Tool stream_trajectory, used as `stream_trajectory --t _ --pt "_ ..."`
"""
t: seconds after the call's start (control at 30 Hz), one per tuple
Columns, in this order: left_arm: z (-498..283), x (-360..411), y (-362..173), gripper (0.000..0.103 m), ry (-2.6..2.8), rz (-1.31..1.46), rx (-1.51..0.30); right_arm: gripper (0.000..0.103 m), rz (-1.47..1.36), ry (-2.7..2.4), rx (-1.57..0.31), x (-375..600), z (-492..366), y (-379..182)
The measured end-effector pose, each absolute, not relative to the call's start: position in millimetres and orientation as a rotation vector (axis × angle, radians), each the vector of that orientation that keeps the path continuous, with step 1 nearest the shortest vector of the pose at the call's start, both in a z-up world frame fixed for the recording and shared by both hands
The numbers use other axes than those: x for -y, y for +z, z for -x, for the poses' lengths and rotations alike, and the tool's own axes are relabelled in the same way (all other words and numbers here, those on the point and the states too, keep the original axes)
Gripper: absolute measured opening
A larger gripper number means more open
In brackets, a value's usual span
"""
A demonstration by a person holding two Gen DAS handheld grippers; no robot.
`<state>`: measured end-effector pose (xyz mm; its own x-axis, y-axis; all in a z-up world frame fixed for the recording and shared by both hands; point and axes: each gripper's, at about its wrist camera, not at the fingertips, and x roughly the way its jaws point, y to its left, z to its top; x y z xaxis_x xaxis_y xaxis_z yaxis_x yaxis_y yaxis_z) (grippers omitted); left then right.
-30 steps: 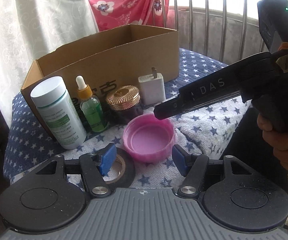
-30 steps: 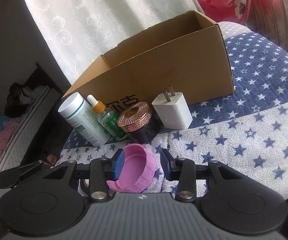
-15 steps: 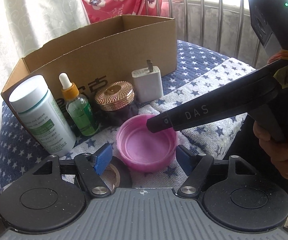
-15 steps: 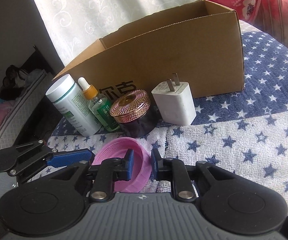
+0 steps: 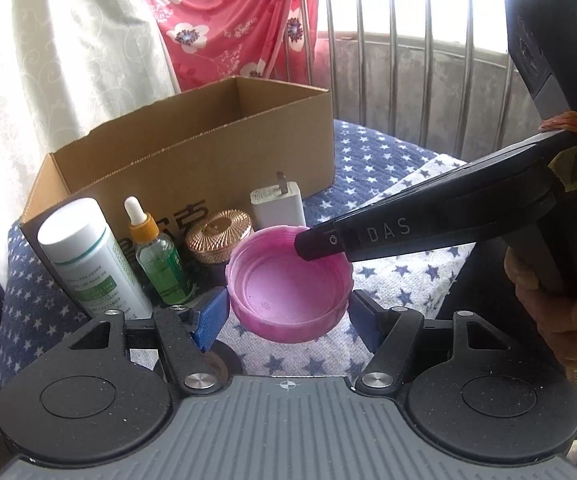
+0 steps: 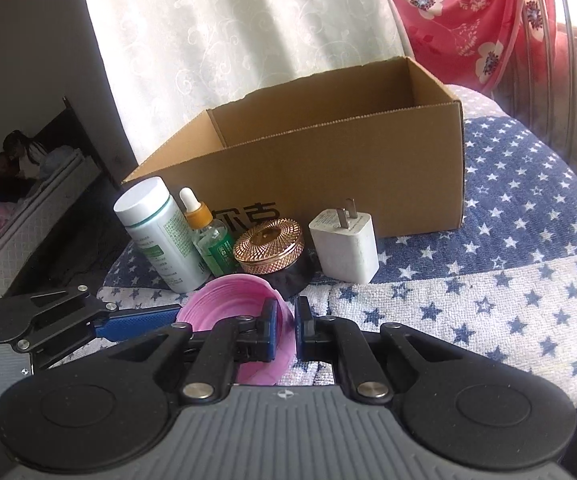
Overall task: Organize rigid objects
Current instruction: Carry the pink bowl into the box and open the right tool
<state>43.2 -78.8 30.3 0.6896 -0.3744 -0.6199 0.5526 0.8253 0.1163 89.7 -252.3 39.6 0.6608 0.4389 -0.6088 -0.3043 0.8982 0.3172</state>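
A pink plastic lid (image 5: 288,284) is held up off the star-print cloth. My right gripper (image 6: 286,330) is shut on the lid's rim (image 6: 232,304); it also shows in the left wrist view (image 5: 316,244). My left gripper (image 5: 284,316) is open, its blue pads on either side of the lid, apart from it. An open cardboard box (image 5: 192,152) stands behind, also in the right wrist view (image 6: 328,168). In front of it stand a white bottle (image 5: 88,256), a green dropper bottle (image 5: 160,256), a gold-lidded jar (image 5: 218,236) and a white charger (image 5: 278,204).
A roll of black tape (image 5: 220,360) lies under my left gripper. The star-print cloth (image 6: 508,280) covers a round table. A metal railing (image 5: 428,40) and curtains stand behind the box. A dark drop lies left of the table (image 6: 48,240).
My right gripper has closed on the pink lid's rim and raised it off the cloth. My left gripper has moved in so its pads flank the lid.
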Motion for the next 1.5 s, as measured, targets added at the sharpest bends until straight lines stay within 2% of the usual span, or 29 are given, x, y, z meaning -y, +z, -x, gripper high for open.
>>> stream_trajectory --t 0.2,0.37,0.67,0.8,1.03,1.3,1.5 --pt "-39 78 71 0.066 -0.508 -0.306 -0.462 0.009 -0.115 0.422 -0.596 249 -81 97" --pt "-59 69 98 0.066 -0.467 -0.294 -0.4 0.009 -0.052 0.465 -0.527 233 -104 135" --pt "-156 36 116 0.066 -0.433 -0.208 -0.515 0.009 -0.032 0.597 -0.649 200 -207 164" --pt "-205 24 109 0.066 -0.43 -0.167 -0.625 0.009 -0.054 0.644 -0.777 184 -262 153" --pt "-254 15 75 0.066 -0.406 -0.158 -0.806 0.007 -0.066 0.679 -1.022 160 -331 103" --pt "-261 2 63 0.068 -0.366 -0.177 -0.826 0.007 -0.04 0.682 -1.211 141 -360 51" --pt "-250 -15 74 0.068 -0.331 -0.151 -0.784 0.008 0.044 0.654 -1.287 116 -368 35"
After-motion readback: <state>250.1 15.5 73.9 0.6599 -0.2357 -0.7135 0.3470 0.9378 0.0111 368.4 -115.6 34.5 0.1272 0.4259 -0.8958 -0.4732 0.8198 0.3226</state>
